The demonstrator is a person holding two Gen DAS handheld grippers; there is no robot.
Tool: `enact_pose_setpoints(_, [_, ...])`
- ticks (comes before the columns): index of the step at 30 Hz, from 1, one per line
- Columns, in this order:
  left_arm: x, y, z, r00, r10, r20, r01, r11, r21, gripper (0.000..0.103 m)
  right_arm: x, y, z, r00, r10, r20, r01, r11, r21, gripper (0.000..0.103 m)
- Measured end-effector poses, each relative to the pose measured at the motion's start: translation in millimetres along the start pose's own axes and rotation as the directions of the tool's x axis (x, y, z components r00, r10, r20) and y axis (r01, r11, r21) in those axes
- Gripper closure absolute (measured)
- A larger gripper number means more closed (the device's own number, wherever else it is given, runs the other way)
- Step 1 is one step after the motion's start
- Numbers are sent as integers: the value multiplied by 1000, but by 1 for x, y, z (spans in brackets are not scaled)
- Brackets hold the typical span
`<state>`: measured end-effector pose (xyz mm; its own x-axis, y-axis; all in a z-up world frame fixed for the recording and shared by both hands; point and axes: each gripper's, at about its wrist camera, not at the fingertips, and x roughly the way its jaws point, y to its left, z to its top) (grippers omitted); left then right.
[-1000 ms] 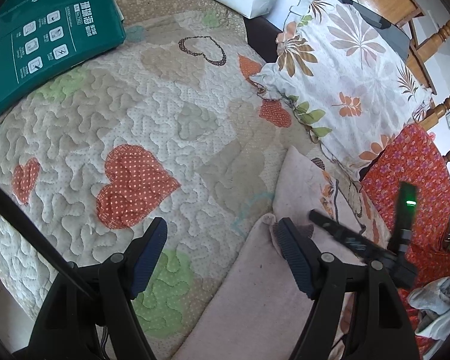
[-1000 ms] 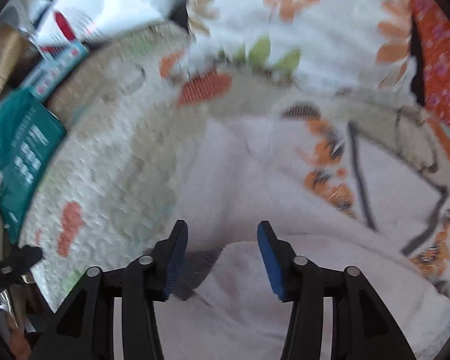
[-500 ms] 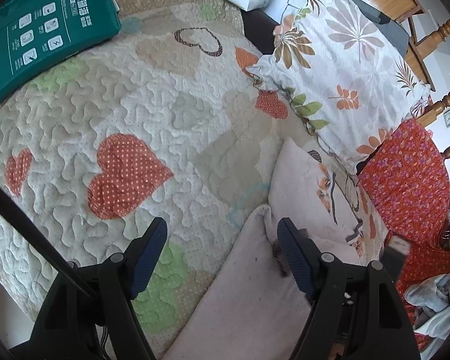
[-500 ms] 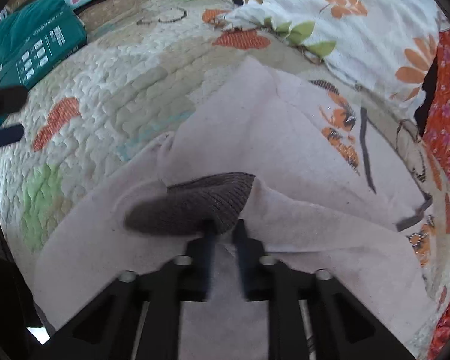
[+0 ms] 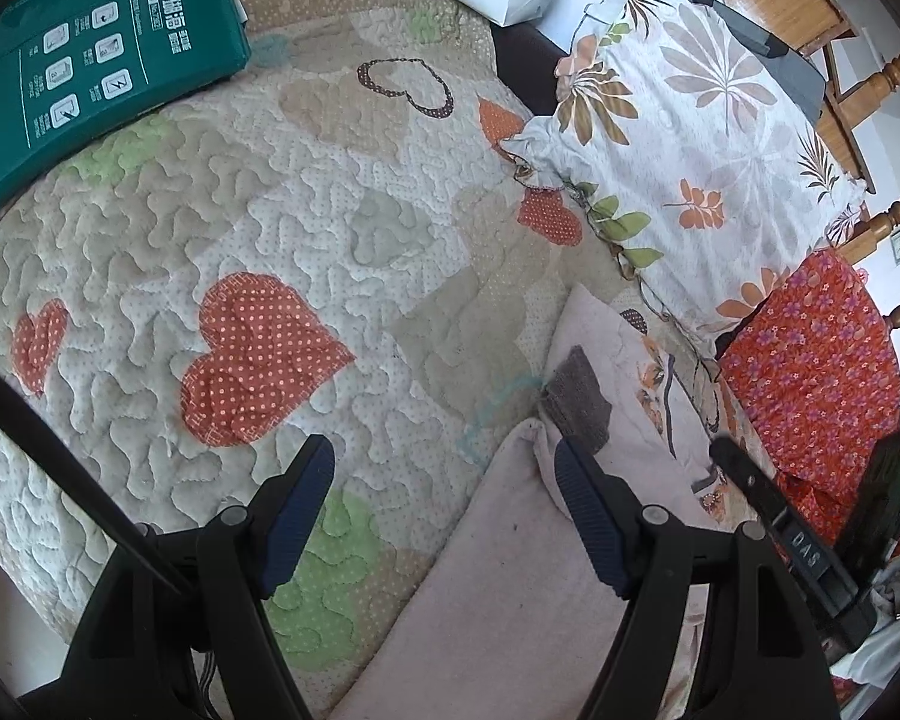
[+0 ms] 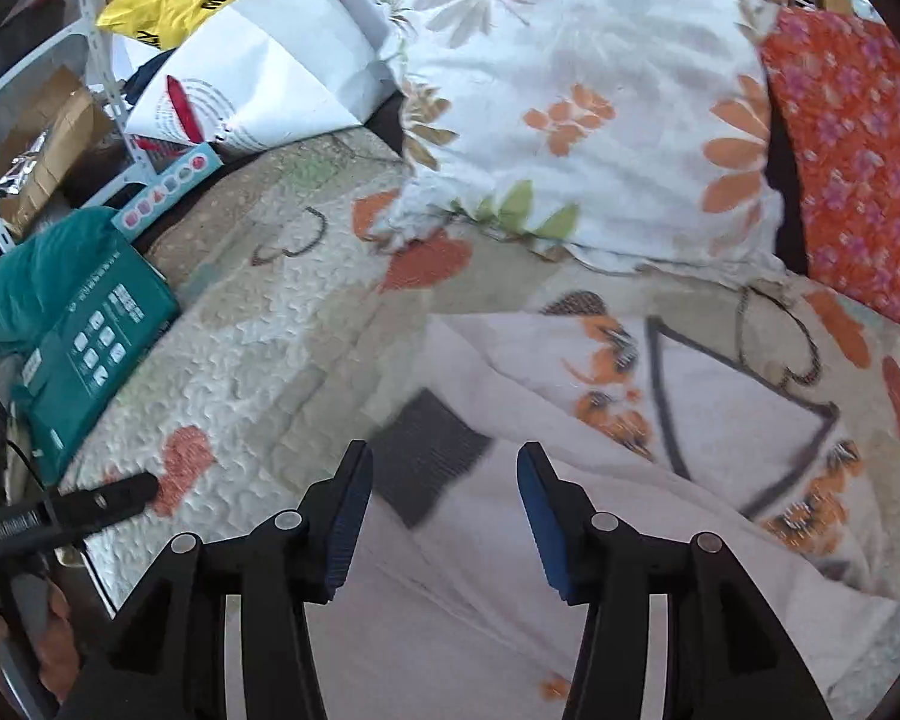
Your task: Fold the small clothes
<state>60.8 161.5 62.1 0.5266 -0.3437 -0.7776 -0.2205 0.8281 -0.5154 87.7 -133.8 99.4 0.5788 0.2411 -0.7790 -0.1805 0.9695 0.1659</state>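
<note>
A small pale pink top (image 6: 570, 420) with an orange and black print lies on the heart-patterned quilt (image 5: 270, 210). Its sleeve is folded over the body, and the grey ribbed cuff (image 6: 432, 462) rests flat on top. My right gripper (image 6: 443, 465) hovers just above and behind the cuff. Its jaws are opening and its pads touch nothing. My left gripper (image 5: 444, 471) stands open over the quilt at the left edge of the pink top (image 5: 510, 600), holding nothing. The cuff (image 5: 576, 396) lies just beyond its right finger.
A floral pillow (image 5: 690, 138) and a red flowered cloth (image 5: 810, 372) border the quilt on the right. A green package (image 5: 90, 60) lies at the far left, with a white paper bag (image 6: 258, 78) and a yellow bag (image 6: 168, 0) behind it. Wooden chair rails (image 5: 888, 210) stand at the right.
Half a second ago the right gripper was shut on the grey cuff. It has let go, opened and lifted back, leaving the cuff on the garment. The left gripper has stayed put.
</note>
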Motion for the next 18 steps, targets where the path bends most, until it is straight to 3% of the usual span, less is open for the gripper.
enact_pose_setpoints(5, [2, -1, -1, 1000, 7, -10, -7, 1000, 10, 28, -11, -52, -31, 994, -100, -40, 103, 992, 78, 49])
enact_pose_setpoints(9, [4, -3, -6, 1000, 13, -20, -12, 999, 30, 28, -39, -122, -74, 980, -180, -82, 193, 961, 200, 49])
enact_pose_setpoints(12, [8, -7, -11, 999, 20, -29, -19, 999, 47, 28, -53, -180, -111, 951, -273, -148, 305, 913, 273, 49])
enact_pose_setpoints(14, [10, -10, -14, 999, 31, -32, -29, 998, 61, 28, -63, -220, -134, 906, -368, -208, 419, 845, 331, 49])
enact_pose_setpoints(15, [11, -11, -16, 999, 34, -32, -32, 997, 67, 28, -74, -242, -145, 897, -387, -215, 442, 804, 398, 49])
enact_pose_setpoints(18, [15, -15, -20, 998, 44, -37, -41, 996, 83, 28, -101, -274, -163, 939, -312, -147, 339, 756, 560, 49])
